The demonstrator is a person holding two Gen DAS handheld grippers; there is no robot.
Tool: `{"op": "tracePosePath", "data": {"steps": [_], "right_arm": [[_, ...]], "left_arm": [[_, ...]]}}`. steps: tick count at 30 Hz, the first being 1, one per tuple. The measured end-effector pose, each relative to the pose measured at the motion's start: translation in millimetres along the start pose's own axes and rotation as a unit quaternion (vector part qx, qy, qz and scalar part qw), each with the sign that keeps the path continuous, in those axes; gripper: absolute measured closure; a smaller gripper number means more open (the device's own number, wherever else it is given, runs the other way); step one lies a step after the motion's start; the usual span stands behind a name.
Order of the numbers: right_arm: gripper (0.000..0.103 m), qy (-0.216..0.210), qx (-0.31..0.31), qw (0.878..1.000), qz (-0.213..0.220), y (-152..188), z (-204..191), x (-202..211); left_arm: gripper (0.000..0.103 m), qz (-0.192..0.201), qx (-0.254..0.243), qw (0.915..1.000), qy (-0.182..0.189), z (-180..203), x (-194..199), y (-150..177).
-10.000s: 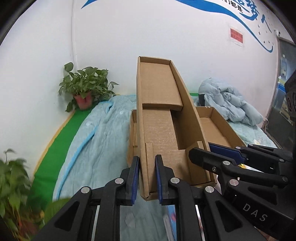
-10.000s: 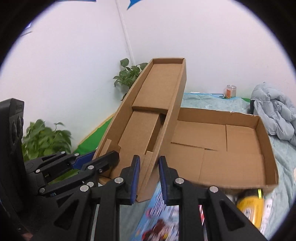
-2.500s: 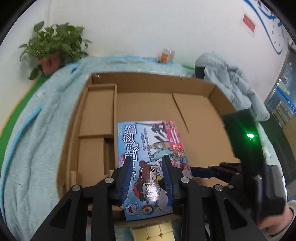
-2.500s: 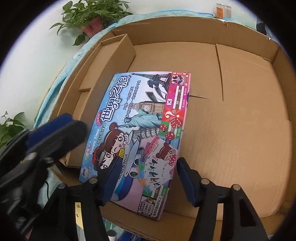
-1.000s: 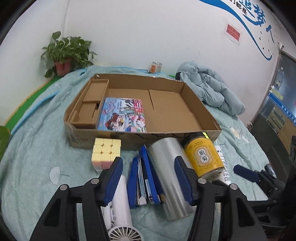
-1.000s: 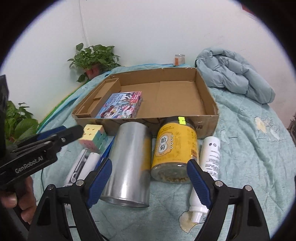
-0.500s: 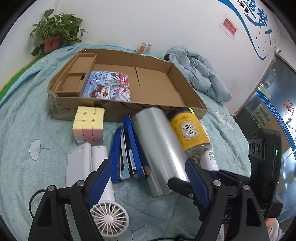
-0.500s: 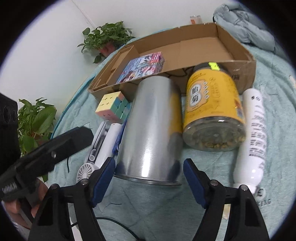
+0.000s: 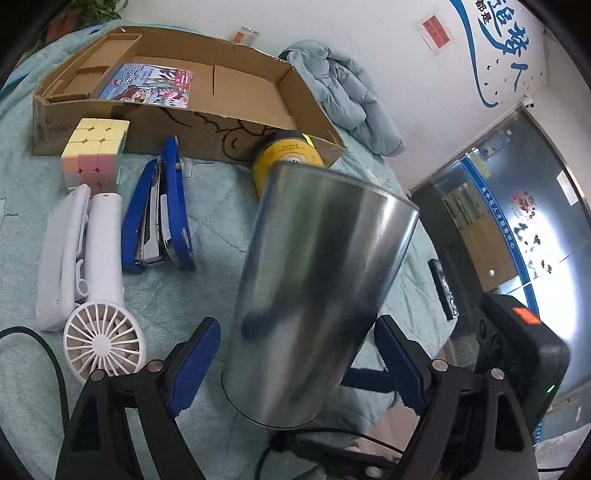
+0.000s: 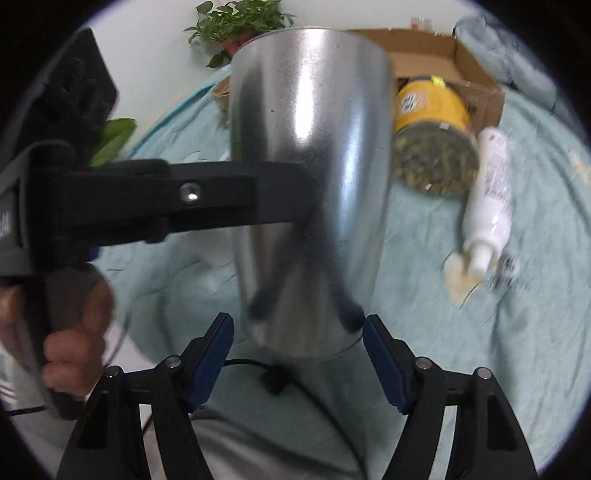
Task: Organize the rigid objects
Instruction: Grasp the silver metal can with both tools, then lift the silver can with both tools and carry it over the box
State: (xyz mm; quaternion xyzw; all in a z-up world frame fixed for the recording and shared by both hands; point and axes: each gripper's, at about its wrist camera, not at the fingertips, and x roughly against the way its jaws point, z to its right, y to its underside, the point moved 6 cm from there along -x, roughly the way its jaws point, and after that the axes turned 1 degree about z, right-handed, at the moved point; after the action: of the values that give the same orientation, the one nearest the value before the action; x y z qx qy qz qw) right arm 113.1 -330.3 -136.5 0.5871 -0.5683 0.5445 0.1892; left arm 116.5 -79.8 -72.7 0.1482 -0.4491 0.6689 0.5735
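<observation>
Here, teal quilted blanket [image 9: 207, 229], white wall [image 9: 351, 33], glass door [image 9: 517, 206] at right.

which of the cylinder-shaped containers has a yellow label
The jar lying beside the box, dried contents showing through its clear end. The metal can is bare silver; the bottle is white.

Cube [image 9: 96, 151], stapler [image 9: 159, 201] before box [image 9: 207, 122] (book [image 9: 147, 86] inside); fan [image 9: 83, 269] nearer.
</observation>
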Motion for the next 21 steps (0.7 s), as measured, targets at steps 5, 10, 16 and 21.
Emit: {"op": "tracePosePath", "data": {"steps": [5,10,16,21], "right_arm": [[0.031,-0.05,-0.041,0.998,0.02,-16.1,20.4,11.5],[0.03,-0.069,-0.088,0.994,0.02,-39.4,43.9,-4.7],[0.026,-0.092,-0.088,0.992,0.017,-50.9,41.7,-20.4],[0.021,-0.087,-0.078,0.993,0.009,-56.6,33.1,-28.8]], "left_arm": [[0.021,-0.007,-0.015,0.9993,-0.034,-1.7,-15.8,-6.4],[0.023,-0.023,-0.008,0.9979,-0.06,-12.5,-37.4,-17.4],[0.024,-0.031,0.008,0.9984,-0.048,-23.6,-40.0,-23.0],[0.024,-0.032,0.009,0.9983,-0.049,-24.2,-40.3,-23.2]]}}
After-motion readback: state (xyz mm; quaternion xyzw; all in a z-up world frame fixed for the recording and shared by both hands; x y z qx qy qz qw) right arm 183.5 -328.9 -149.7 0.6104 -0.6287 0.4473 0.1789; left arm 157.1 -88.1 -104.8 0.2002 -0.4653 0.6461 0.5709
